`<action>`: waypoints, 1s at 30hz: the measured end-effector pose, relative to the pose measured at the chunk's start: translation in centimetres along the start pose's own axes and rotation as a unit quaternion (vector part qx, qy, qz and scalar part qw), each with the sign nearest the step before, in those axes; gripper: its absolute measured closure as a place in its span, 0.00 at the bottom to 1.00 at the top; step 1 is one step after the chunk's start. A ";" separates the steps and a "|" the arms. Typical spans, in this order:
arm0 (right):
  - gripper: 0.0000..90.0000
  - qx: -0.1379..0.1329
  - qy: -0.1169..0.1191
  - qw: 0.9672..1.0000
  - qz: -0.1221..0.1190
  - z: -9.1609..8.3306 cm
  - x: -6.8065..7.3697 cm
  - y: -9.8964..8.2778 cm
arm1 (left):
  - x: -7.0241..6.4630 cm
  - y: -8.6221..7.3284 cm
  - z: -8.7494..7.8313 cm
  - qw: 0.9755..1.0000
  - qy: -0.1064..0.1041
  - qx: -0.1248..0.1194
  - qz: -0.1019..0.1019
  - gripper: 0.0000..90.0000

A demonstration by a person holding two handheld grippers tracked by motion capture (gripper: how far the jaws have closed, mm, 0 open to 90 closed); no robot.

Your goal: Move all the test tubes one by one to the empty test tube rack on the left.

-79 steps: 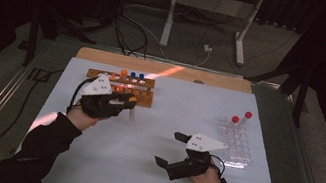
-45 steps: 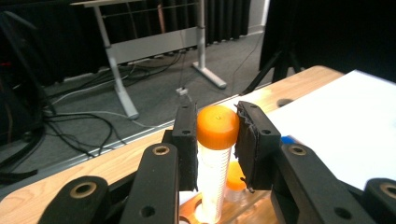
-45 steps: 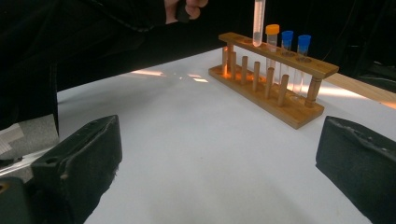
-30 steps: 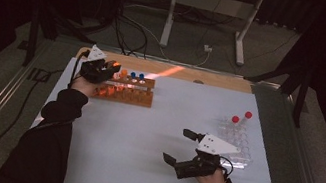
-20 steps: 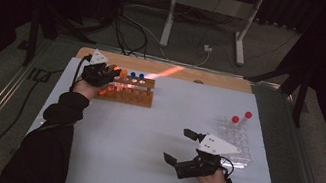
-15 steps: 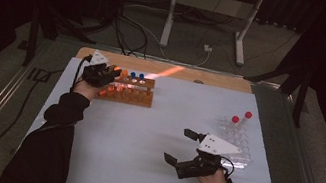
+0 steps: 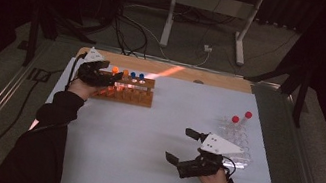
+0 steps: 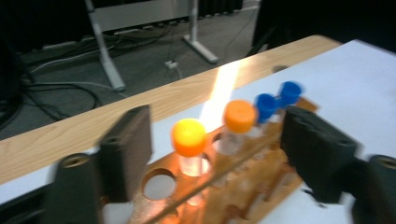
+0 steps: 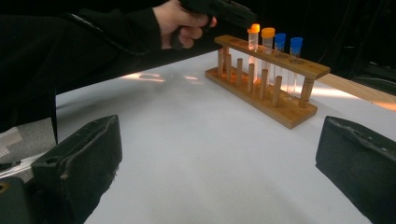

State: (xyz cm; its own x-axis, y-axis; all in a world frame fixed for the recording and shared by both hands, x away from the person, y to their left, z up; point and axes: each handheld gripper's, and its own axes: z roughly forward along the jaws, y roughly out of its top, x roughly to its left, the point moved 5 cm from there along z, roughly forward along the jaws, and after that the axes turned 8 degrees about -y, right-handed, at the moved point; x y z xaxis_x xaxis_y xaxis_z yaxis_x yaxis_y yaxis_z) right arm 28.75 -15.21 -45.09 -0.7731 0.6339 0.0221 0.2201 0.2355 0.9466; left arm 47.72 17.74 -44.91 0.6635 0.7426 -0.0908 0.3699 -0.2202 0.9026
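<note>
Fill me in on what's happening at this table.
A person holds a two-jaw tool in each hand over a white table. The left tool is at the wooden test-tube rack, its jaws having just opened around the orange-capped plastic tube, which stands in a rack hole without the pads pressing it. A second orange-capped tube and two blue-capped tubes stand beside it. The right tool hangs open near the clear plastic rack that holds two red-capped tubes.

Dark room, walls lost in shadow. Grey carpet floor (image 7: 259,52) with black cables (image 7: 127,24) and a white plug (image 7: 206,49). White metal stand legs (image 7: 209,3) behind the bench (image 7: 142,138) — white top, wooden back edge, orange light streak (image 7: 167,72) across it.
</note>
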 end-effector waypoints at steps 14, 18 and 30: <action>0.00 -0.010 -0.056 0.998 0.004 -2.4 -3.4 1.0 | -5.5 0.0 -4.5 0.993 -0.117 -0.021 0.024 0.02; 0.00 -0.007 -0.086 0.996 0.004 -3.3 -4.9 1.1 | -7.5 -0.6 -5.1 0.989 -0.146 -0.026 0.029 0.02; 0.00 0.014 -0.160 0.987 0.021 -6.1 -9.9 0.4 | -12.4 -3.4 -5.6 0.977 -0.208 -0.027 0.036 0.02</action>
State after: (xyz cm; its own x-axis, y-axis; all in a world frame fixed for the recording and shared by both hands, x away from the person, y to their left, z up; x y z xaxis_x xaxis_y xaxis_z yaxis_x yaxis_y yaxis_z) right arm 32.88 -25.85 -42.94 -0.5368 0.8424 -0.0457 0.2674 0.2213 0.9378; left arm 34.56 12.78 -44.53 0.8979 0.4019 -0.1796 0.2849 -0.2197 0.9330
